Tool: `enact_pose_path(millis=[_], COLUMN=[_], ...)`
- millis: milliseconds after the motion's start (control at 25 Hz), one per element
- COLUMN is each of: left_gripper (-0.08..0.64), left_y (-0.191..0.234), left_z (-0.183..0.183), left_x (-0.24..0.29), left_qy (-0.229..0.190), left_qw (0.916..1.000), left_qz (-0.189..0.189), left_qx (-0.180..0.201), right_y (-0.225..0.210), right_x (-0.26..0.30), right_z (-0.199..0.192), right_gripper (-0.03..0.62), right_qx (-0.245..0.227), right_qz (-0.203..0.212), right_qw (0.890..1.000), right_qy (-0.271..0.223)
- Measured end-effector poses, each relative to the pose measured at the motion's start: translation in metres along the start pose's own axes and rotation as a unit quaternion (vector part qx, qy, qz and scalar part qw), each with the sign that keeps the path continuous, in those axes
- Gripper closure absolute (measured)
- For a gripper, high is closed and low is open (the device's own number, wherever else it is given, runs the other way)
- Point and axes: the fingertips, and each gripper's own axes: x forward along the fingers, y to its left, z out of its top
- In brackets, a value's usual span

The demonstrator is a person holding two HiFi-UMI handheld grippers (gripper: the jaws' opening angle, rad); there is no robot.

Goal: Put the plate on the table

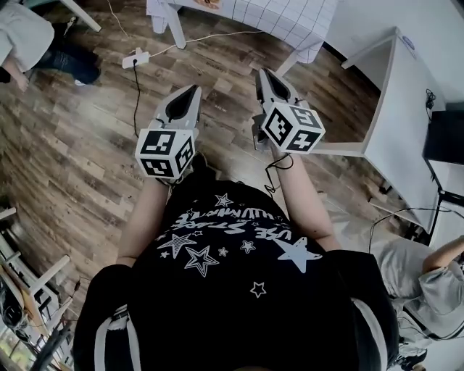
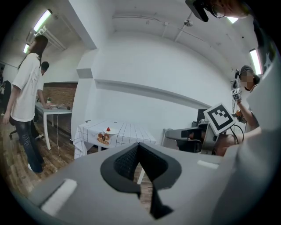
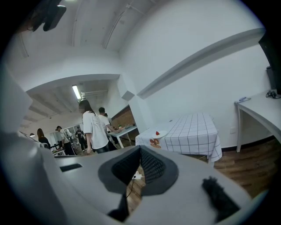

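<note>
A table with a white checked cloth stands ahead on the wood floor; its near corner shows at the top of the head view. On it sits a small white plate with something red on top, and beside it a plate of brown food. My left gripper and right gripper are held side by side in the air, pointing toward the table and well short of it. Both have their jaws closed together with nothing between them.
A white desk stands to the right. A power strip and its cable lie on the floor ahead. A person in a white shirt stands left of the table, others behind. Someone sits at lower right.
</note>
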Motion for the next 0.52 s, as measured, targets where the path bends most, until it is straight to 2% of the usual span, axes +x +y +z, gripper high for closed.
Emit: enact_pose_path(millis=[320,520], left_gripper=[0.551,0.551], left_y=[-0.020,-0.031], left_z=[-0.010,-0.014], left_x=[-0.019,-0.024], left_qy=[0.000,0.002], left_qw=[0.9999,0.9999], left_qz=[0.016,0.011], left_qx=[-0.005,-0.004], right_y=[0.005,0.004], right_x=[-0.028,-0.036], right_z=[-0.008,-0.014], right_gripper=[0.578,0.578], right_qx=[-0.018,-0.018], right_qz=[0.022,0.026], right_qw=[1.000,0.999], right_qy=[0.005,0.011])
